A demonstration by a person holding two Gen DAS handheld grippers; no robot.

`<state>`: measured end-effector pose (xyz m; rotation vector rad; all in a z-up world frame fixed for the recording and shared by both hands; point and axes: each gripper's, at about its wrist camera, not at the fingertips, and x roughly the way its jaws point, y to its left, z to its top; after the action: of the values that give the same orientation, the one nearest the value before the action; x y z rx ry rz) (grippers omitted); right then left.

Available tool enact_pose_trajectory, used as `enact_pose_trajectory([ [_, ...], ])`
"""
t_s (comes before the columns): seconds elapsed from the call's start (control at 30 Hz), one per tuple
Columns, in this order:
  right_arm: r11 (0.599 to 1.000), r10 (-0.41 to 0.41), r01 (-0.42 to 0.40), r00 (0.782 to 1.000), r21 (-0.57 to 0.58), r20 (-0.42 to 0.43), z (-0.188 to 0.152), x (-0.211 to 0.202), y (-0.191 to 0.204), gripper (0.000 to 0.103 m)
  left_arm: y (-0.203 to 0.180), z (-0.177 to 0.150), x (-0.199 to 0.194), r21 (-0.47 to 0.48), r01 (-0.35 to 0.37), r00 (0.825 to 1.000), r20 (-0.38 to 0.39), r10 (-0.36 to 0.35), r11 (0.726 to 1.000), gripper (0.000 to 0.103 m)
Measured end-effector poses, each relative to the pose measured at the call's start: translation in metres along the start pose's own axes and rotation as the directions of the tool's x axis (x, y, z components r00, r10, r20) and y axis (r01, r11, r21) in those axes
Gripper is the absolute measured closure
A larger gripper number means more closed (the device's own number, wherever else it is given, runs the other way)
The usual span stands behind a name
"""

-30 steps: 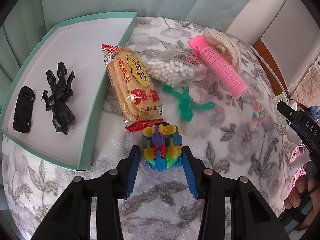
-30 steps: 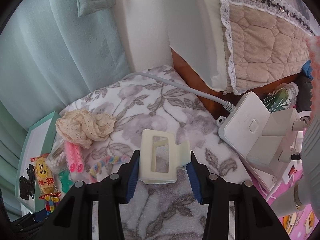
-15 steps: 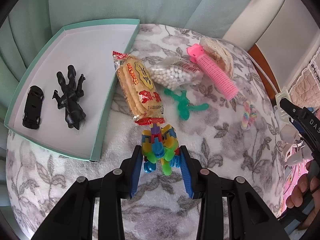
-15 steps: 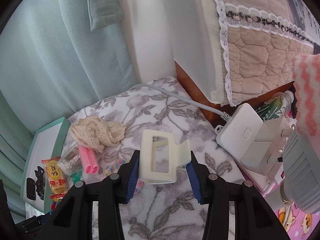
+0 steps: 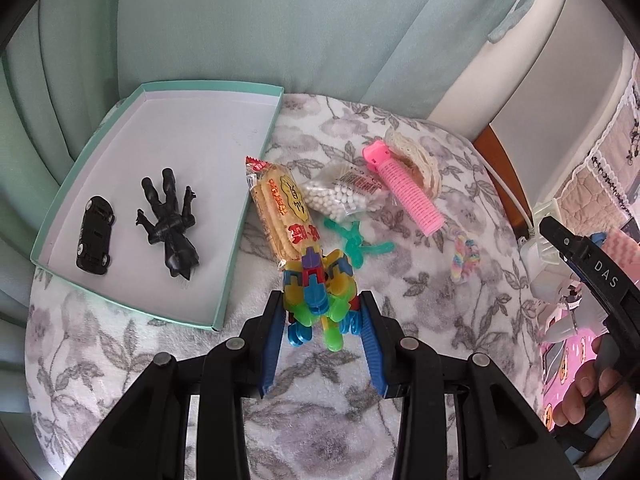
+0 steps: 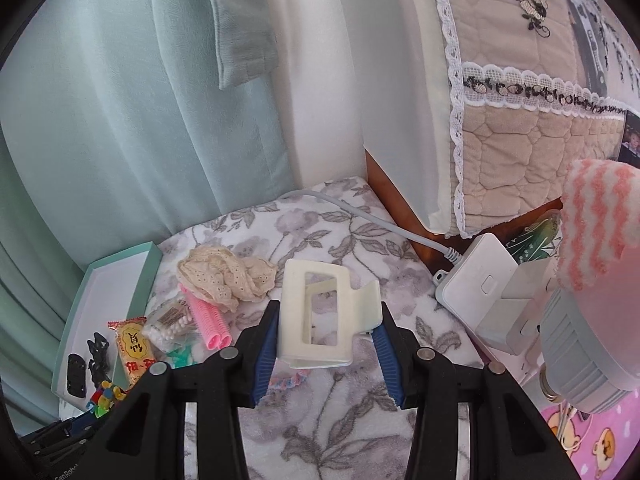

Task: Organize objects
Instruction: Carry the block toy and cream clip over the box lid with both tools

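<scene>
My left gripper (image 5: 320, 312) is shut on a colourful block toy (image 5: 320, 292) and holds it above the flowered cloth, just right of the teal tray (image 5: 240, 224). In that tray lie a black toy car (image 5: 95, 237) and a black figure (image 5: 170, 222). My right gripper (image 6: 326, 322) is shut on a cream hair claw clip (image 6: 320, 312), lifted over the right side of the table. On the cloth lie a biscuit packet (image 5: 282, 212), a bag of white beads (image 5: 346, 196), a pink hair roller (image 5: 404, 188), a green plastic piece (image 5: 356, 244) and a pastel hair tie (image 5: 464, 256).
A cream lace cloth (image 6: 224, 278) lies at the back by the curtain. A white power strip (image 6: 484, 284) with its cable sits at the table's right edge, beside a plastic bottle (image 6: 536, 236). A hand (image 5: 592, 404) holds the right gripper's handle low on the right.
The left gripper closed on the block toy and lifted it off the cloth, pulling up and back. The right gripper rose with the claw clip still held.
</scene>
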<state>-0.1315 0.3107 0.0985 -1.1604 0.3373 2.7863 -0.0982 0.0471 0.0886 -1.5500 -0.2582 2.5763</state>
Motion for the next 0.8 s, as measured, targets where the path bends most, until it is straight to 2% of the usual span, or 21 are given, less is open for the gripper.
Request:
enact_pose_trajectory([
  [0.4,0.997,0.031,-0.028,0.999,-0.076,0.039,0.004,-0.019,0.048,0.055,0.056,0.021,-0.031,-0.112,-0.014,0.995,0.095,0.025,0.994,0.065],
  [0.8,0.970,0.131,-0.123,0.991,-0.211,0.027,-0.001,-0.018,0.127,0.055,0.142,0.036,-0.064,-0.244,-0.072,0.977,0.177,0.117,0.967,0.065],
])
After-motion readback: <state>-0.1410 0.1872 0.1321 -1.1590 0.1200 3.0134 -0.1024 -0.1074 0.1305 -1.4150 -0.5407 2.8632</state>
